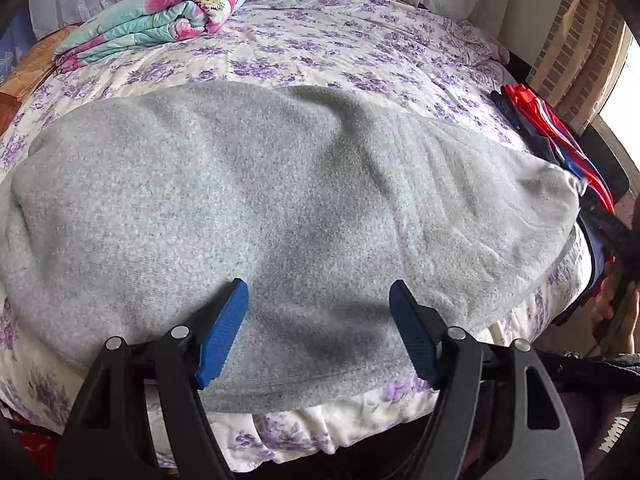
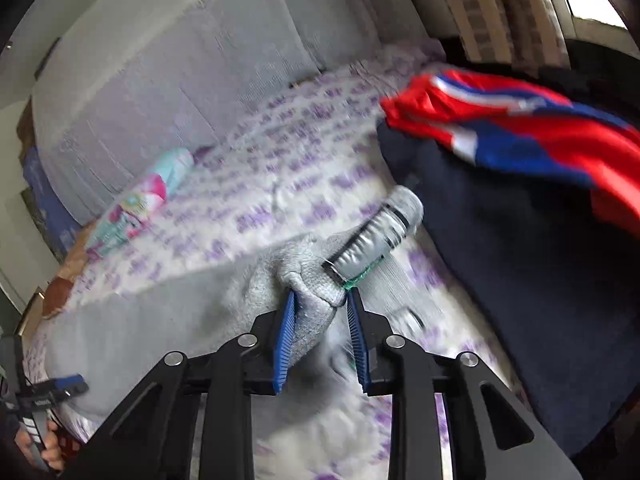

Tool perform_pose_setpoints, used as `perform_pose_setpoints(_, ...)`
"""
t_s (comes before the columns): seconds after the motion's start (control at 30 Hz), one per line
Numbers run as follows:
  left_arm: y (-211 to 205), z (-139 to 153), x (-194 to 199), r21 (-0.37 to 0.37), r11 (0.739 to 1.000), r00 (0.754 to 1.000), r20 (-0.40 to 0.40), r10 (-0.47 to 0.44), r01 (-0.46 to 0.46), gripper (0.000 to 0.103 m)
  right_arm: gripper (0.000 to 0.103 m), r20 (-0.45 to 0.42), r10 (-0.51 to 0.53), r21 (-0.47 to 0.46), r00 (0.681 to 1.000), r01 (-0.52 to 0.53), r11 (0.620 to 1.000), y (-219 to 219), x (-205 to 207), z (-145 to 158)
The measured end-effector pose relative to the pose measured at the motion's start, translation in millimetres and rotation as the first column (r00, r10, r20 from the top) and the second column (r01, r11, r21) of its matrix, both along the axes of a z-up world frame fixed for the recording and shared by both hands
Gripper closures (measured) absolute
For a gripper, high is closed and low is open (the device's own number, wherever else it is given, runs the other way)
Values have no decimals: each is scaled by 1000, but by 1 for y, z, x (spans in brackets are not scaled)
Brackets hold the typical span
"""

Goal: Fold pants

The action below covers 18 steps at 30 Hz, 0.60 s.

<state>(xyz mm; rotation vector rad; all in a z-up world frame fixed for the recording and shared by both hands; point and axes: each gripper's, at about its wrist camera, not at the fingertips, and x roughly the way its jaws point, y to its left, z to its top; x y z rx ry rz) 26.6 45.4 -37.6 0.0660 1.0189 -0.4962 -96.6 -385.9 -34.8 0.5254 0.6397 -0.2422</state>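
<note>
Grey fleece pants (image 1: 256, 208) lie spread across a bed with a purple-flowered sheet (image 1: 340, 44). My left gripper (image 1: 318, 300) is open, its blue pads hovering over the near edge of the pants, holding nothing. My right gripper (image 2: 322, 312) is shut on a bunched end of the grey pants (image 2: 316, 284), lifted off the bed; a shiny grey label with a green thread (image 2: 372, 240) hangs from that end. The right wrist view is blurred by motion. The left gripper (image 2: 60, 390) shows at the lower left of the right wrist view.
A folded floral quilt (image 1: 160, 20) lies at the far left of the bed. A pile of dark navy and red-blue clothes (image 2: 520, 184) sits at the right side of the bed, also in the left wrist view (image 1: 560, 148). The bed edge runs below the pants.
</note>
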Motion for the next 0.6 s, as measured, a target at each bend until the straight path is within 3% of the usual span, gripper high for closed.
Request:
perform_pose_setpoints(0.07,3,1,-2,2,1000,1000,-11,-1,1,32,76,39,16,51,999,-18,999,-5,-9,-2)
perform_pose_setpoints(0.13,6,2,-4,6,1000,1000,-19,6,-6,32,55,86,-14,37,996,11,999,-8,-19,11)
perform_pose_setpoints(0.17,7,2,-6,7,1000,1000,-21,11,-11,32,30,117,-27,26,993,25,999,-10,-23,19)
perform_pose_setpoints(0.2,8,2,-8,8,1000,1000,-21,15,-15,32,23,141,-20,31,990,16,999,-11,-24,26)
perform_pose_setpoints(0.33,11,2,-9,-1,1000,999,-25,29,-29,32,19,71,-11,68,997,6,998,-26,-6,30)
perform_pose_setpoints(0.43,14,2,-3,-27,998,998,-45,49,-50,32,31,-58,-50,124,997,57,991,-39,14,10)
perform_pose_setpoints(0.47,15,2,-1,-36,998,997,-52,55,-56,32,42,-62,-37,169,997,47,984,-42,16,3)
perform_pose_setpoints(0.5,16,1,1,-46,997,996,-59,61,-64,32,70,-57,-23,183,998,34,982,-41,17,2)
perform_pose_setpoints(0.53,19,1,2,-55,995,995,-65,77,-81,34,89,-50,-29,146,998,36,989,-36,16,6)
perform_pose_setpoints(0.57,23,1,4,-61,993,992,-73,100,-104,43,95,-19,-21,115,1000,23,993,-30,11,14)
perform_pose_setpoints(0.6,28,1,5,-66,990,989,-82,122,-127,49,95,20,-9,84,1000,8,996,-24,4,23)
